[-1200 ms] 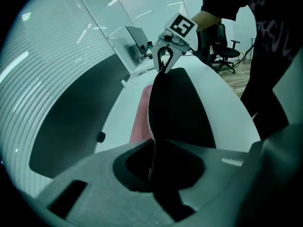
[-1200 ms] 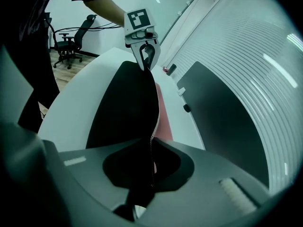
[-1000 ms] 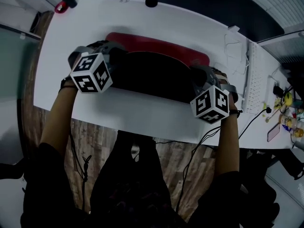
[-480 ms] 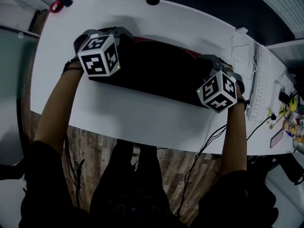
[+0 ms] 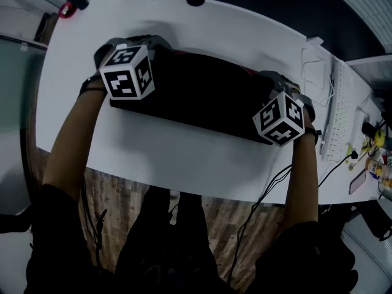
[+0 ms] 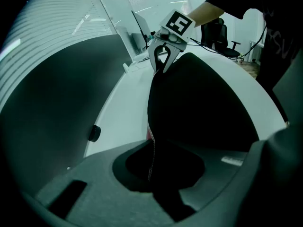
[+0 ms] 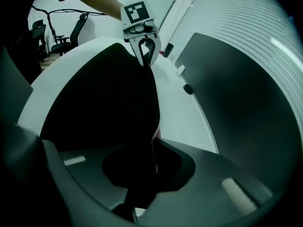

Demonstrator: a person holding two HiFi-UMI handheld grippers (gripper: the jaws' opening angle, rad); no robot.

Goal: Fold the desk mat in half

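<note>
Head view: the black-topped, red-backed rectangular desk mat (image 5: 196, 97) lies doubled, and its red face is covered except for a sliver at 12 o'clock. The jaws of the left gripper (image 6: 152, 171) and right gripper (image 7: 152, 174) are concealed beneath their own housings.

Gripper views: both jaw pairs have just opened slightly and grip the mat edge. The pad tips are lost in shadow.

Small coloured items (image 5: 375, 138) at 3 o'clock are cut by the frame edge and unidentifiable.

Desk mat (image 5: 196, 94): black, thin red edge. Table (image 5: 184, 155): white. Marker cubes (image 5: 127, 72): black-and-white squares. Floor (image 5: 122, 195), 6 o'clock: brown wood grain.
</note>
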